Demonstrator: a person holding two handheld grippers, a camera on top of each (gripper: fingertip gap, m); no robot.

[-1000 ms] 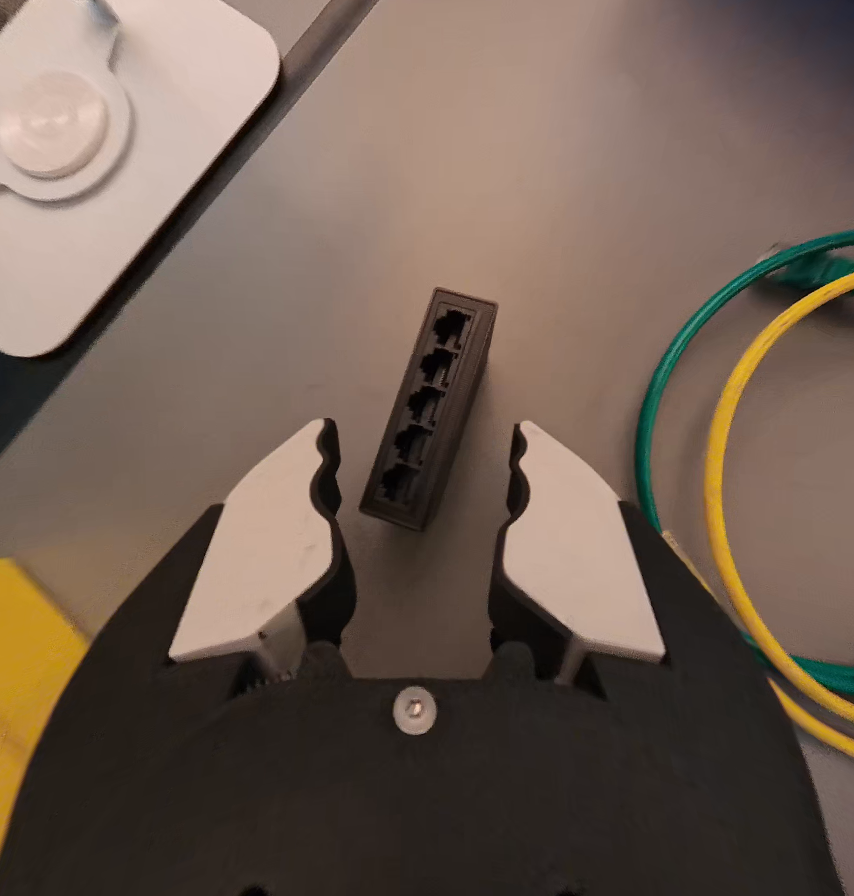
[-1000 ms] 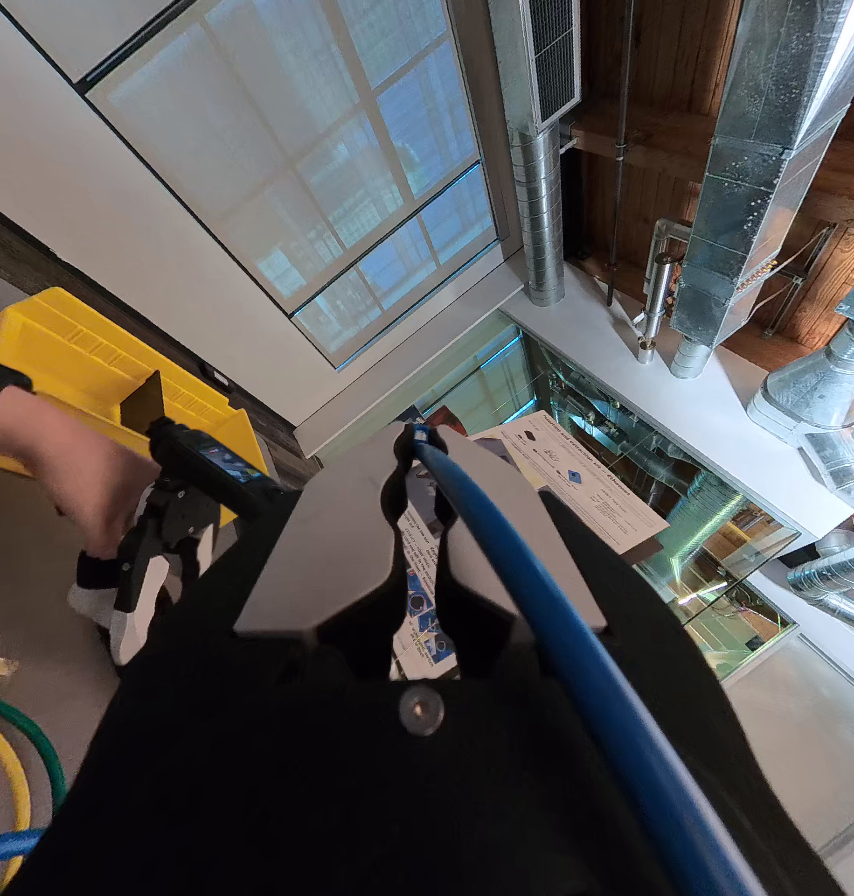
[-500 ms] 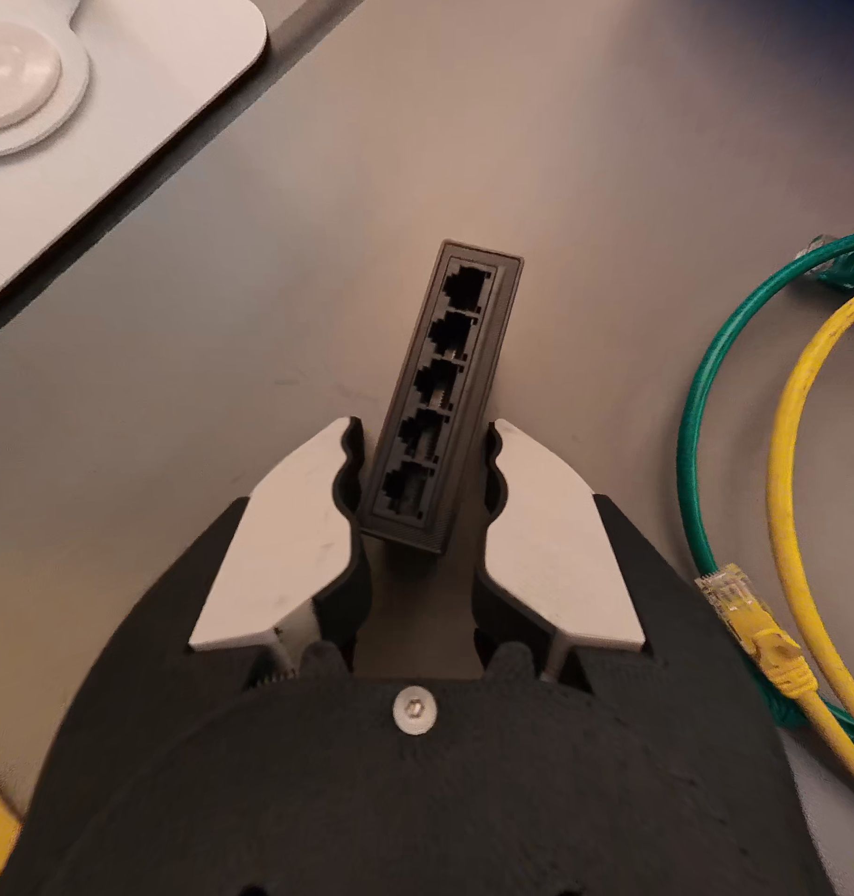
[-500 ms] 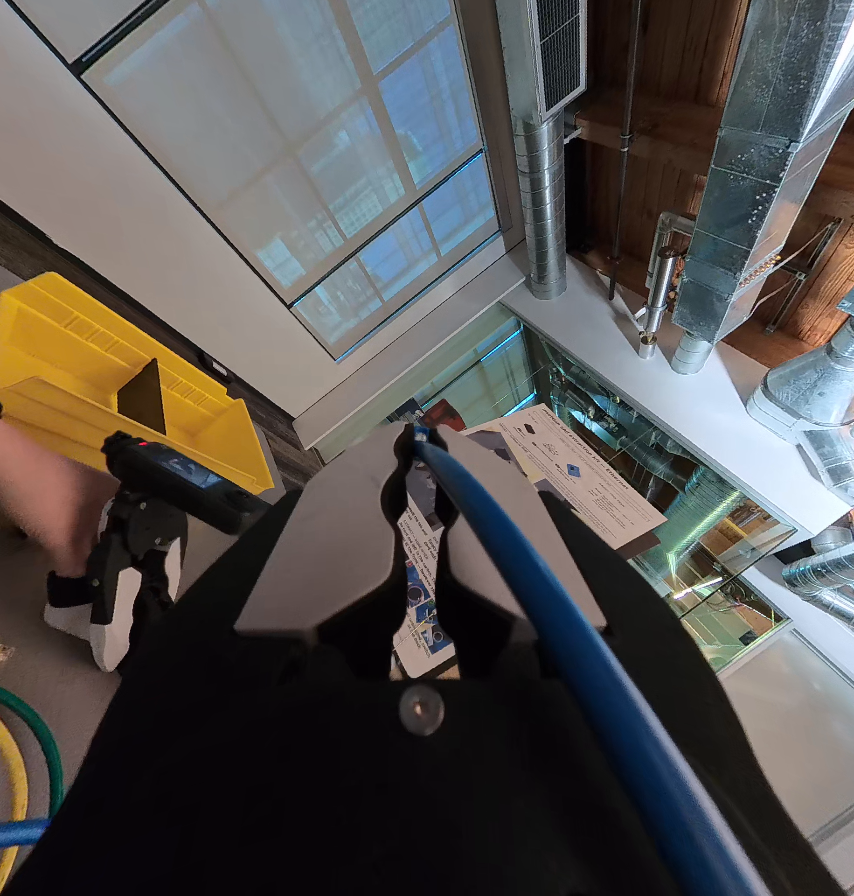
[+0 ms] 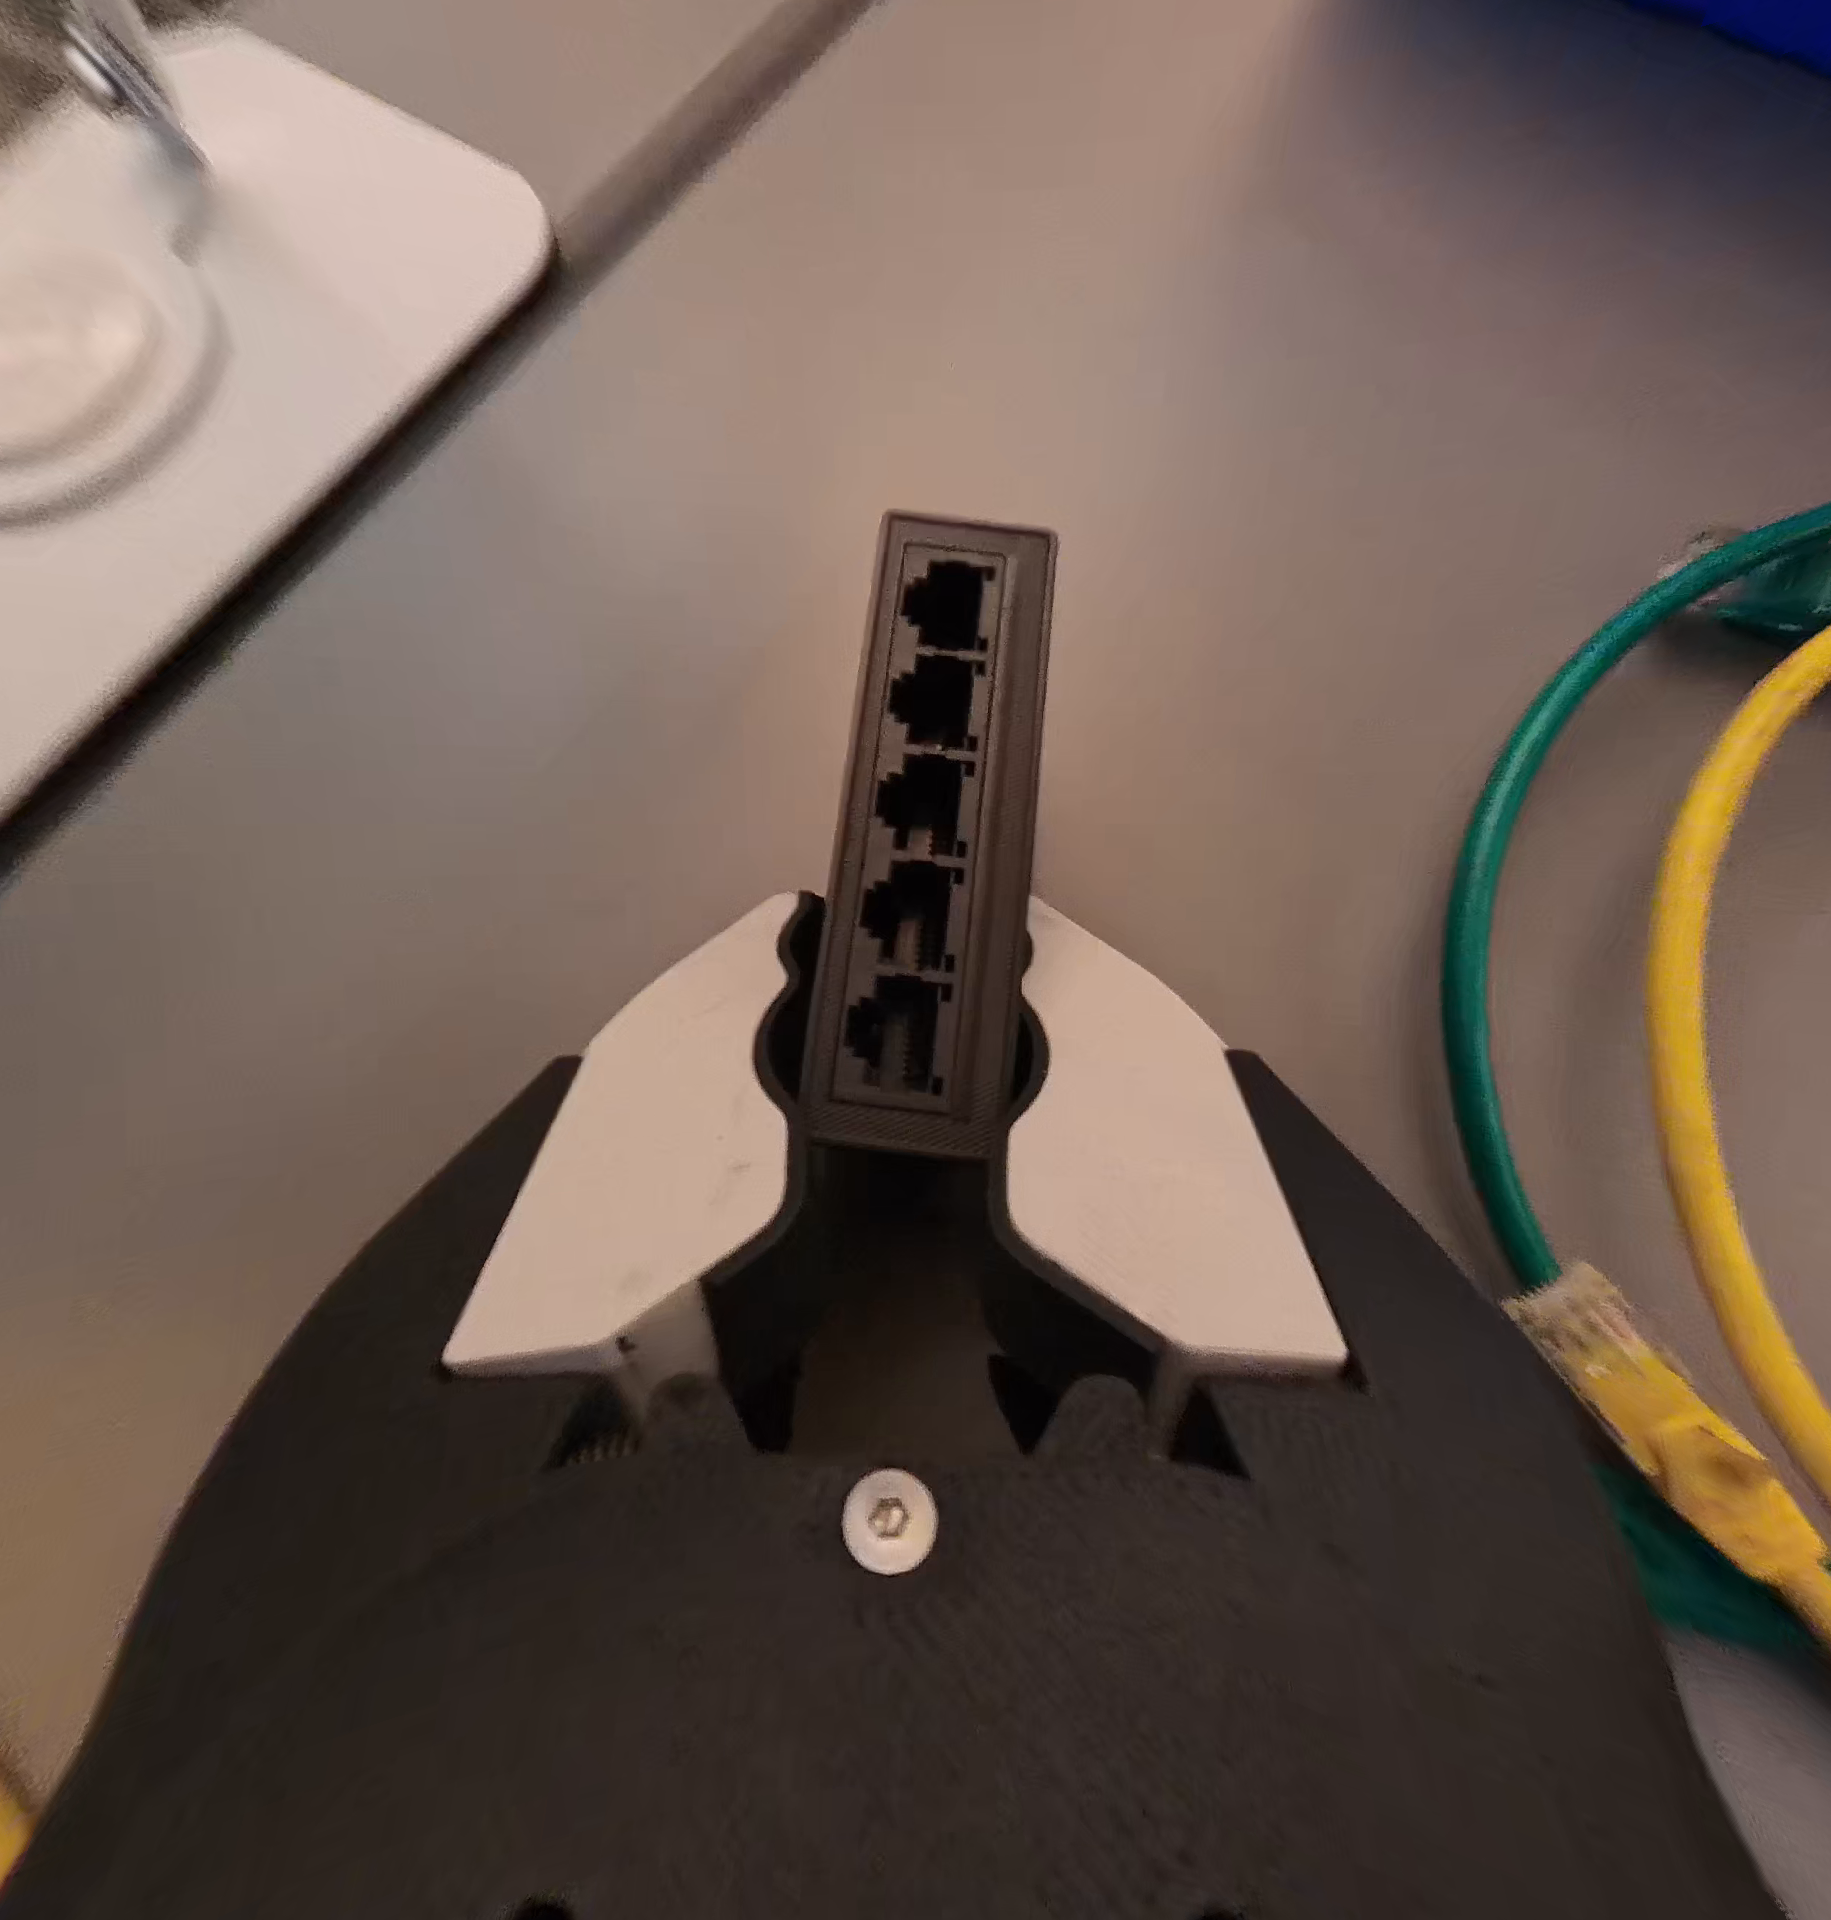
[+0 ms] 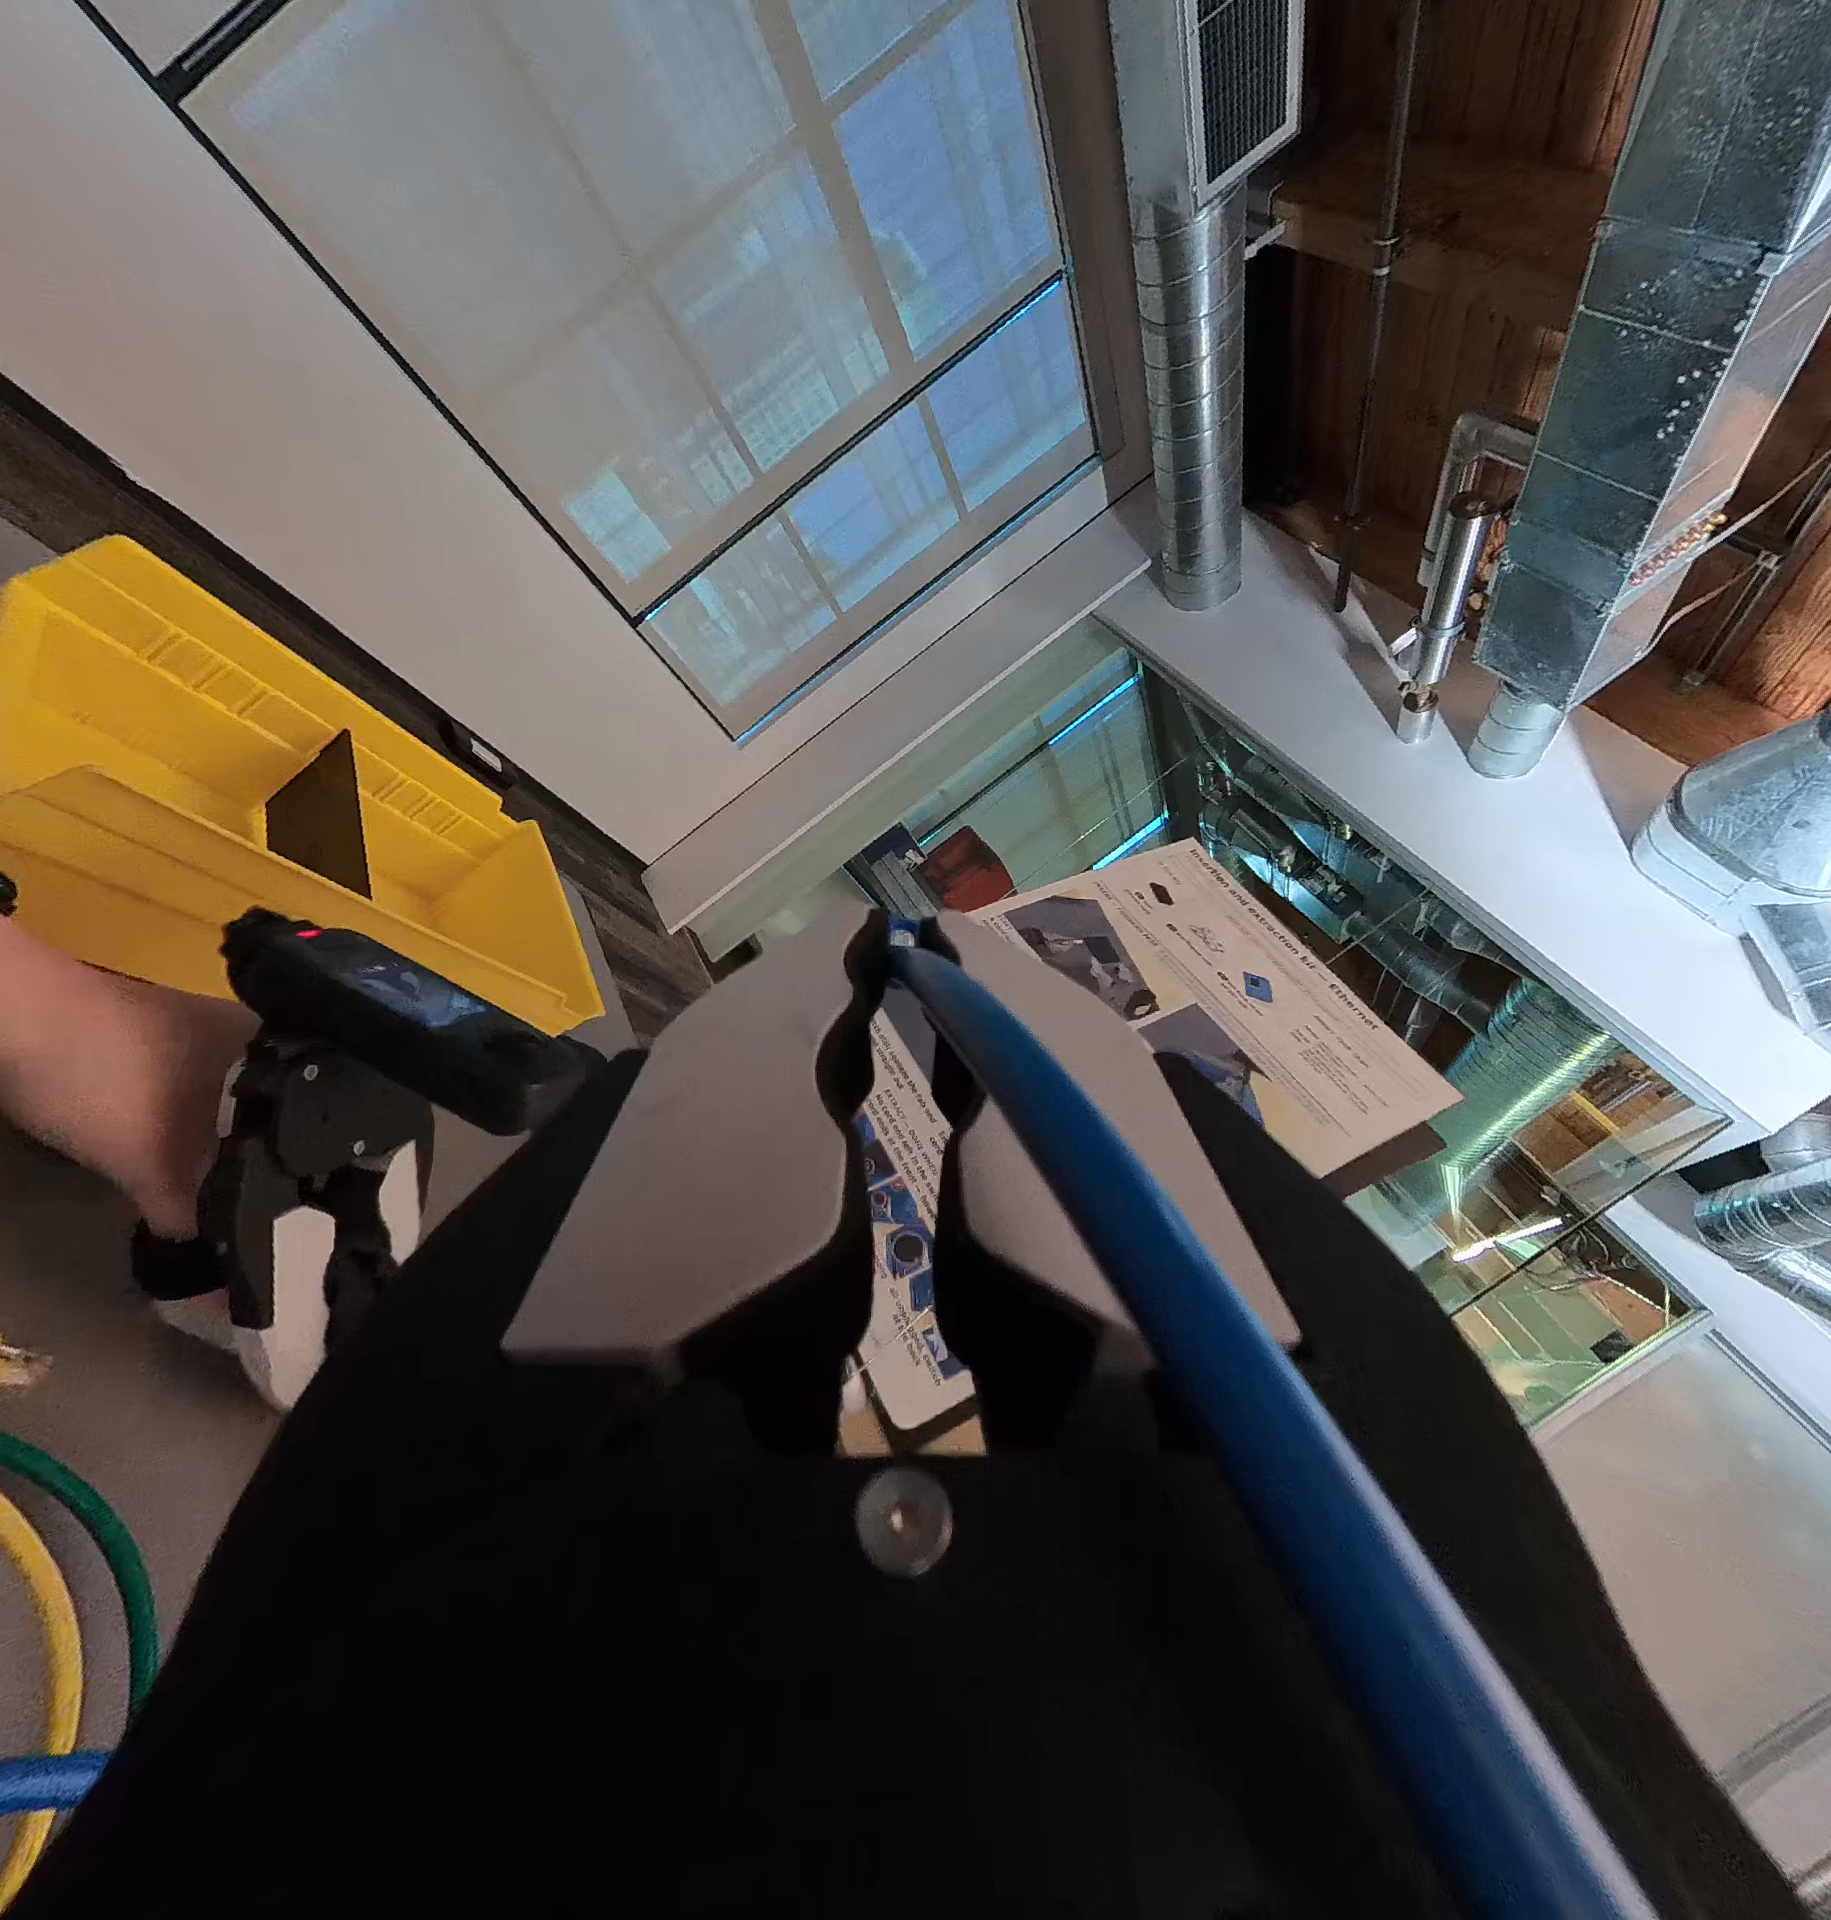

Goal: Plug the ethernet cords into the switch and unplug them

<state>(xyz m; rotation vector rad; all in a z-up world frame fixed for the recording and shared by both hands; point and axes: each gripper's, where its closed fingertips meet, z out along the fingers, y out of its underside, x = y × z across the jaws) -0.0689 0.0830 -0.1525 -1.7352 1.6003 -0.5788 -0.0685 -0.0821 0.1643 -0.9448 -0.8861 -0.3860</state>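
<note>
Now clamped in the left tool (image 5: pixel 916 1013) after the closing-in, black switch (image 5: pixel 932 831) on the bench (image 5: pixel 1254 416) with five empty ports up, right tool (image 6: pixel 895 940) pinching the blue cord (image 6: pixel 1150 1195) aloft, ready for first plug-in.

Black tool (image 5: pixel 916 914), white fingers (image 5: pixel 672 1122)

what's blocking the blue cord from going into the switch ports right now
Nothing visible blocks the ports. The switch, clamped in the left hand-held gripper, shows all five ports empty and facing the camera. The green cord and yellow cord lie off to its side. The right hand-held gripper holds the blue cord pointed upward, away from the table.
</note>
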